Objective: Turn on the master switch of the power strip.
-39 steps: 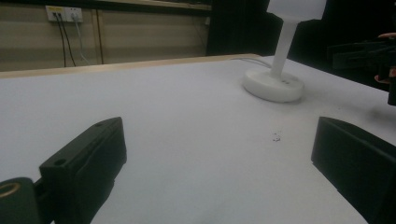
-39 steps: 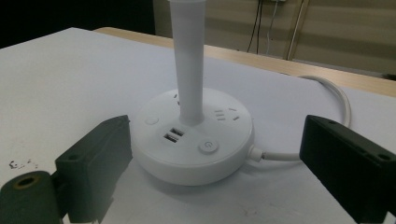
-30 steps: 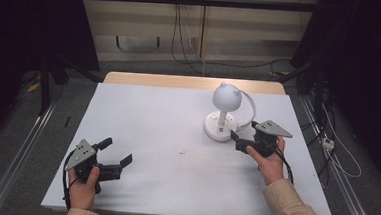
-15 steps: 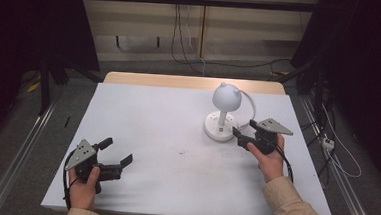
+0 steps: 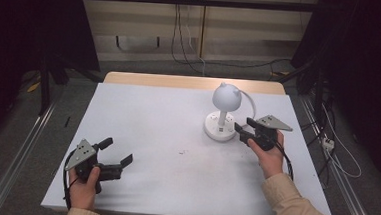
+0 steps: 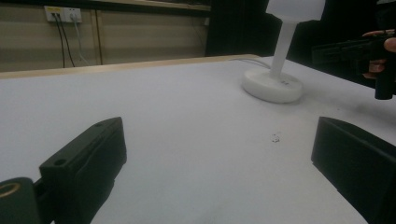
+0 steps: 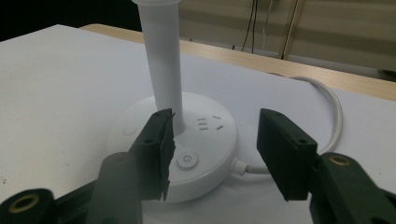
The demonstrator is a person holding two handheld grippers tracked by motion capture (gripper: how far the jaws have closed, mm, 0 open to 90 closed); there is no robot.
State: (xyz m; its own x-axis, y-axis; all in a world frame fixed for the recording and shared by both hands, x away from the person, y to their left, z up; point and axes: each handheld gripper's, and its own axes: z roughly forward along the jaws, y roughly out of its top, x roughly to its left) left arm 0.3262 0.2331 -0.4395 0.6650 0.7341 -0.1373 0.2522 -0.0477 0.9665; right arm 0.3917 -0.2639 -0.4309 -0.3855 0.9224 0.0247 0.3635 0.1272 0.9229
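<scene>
Left gripper (image 5: 117, 159) near-left on the table (image 5: 143, 114), jaws apart, empty. Right gripper (image 7: 212, 154) jaws apart, straddling the desk lamp base (image 5: 220, 127) far-right, power button (image 7: 187, 159) between them. Risk: off-centre press slides the light base or snags the cord (image 7: 327, 105).

No words, brands or numbers can be read. The lamp base (image 7: 173, 149), low in the middle of the right gripper view, bears a power symbol (image 7: 187, 159) on its round button.
</scene>
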